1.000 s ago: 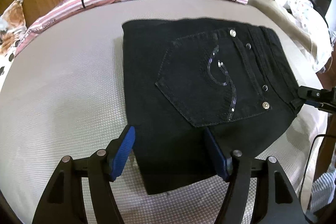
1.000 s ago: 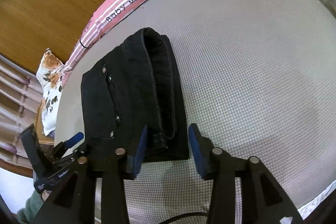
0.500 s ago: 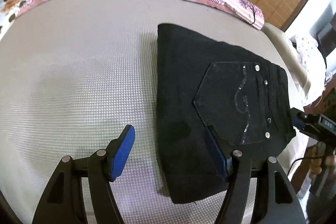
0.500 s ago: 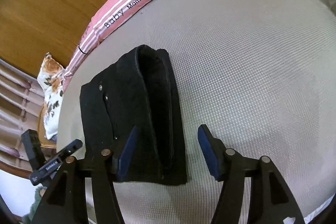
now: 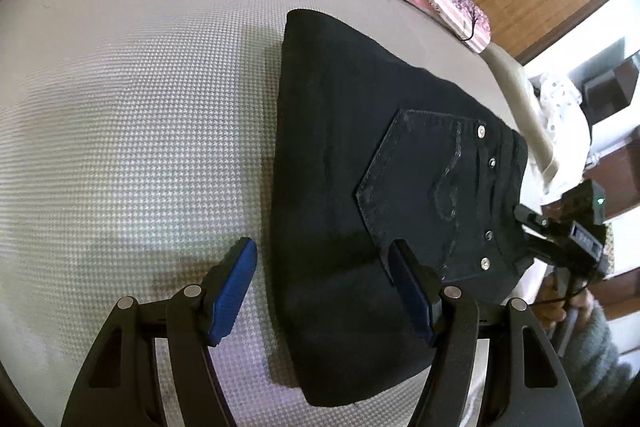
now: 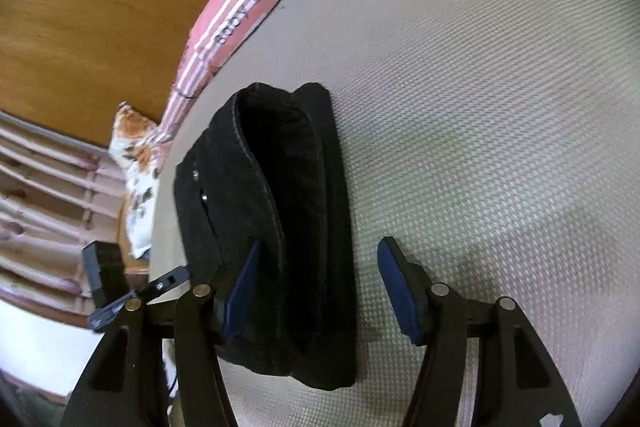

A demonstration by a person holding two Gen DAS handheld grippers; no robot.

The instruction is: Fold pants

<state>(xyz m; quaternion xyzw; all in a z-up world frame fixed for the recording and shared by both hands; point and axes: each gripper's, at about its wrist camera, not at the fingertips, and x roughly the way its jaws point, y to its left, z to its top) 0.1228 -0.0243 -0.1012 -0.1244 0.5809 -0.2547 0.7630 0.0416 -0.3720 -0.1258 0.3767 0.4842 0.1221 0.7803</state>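
Finishing the fold is the step in hand, judging by how compact the black jeans are lying on the grey textured mattress, back pocket up, near its right edge. The left gripper is hovering over the near left corner of the bundle, fingers standing wide with nothing pinched; one blue pad is over bare mattress, the other over denim. The right gripper is straddling the near end of the stacked layers, fingers apart and gripping nothing. To do this well, both grippers should be pressing the layers flat and squaring the edges rather than lifting. Any sideways drag is likely to be splaying the stack, so light downward contact is advisable.
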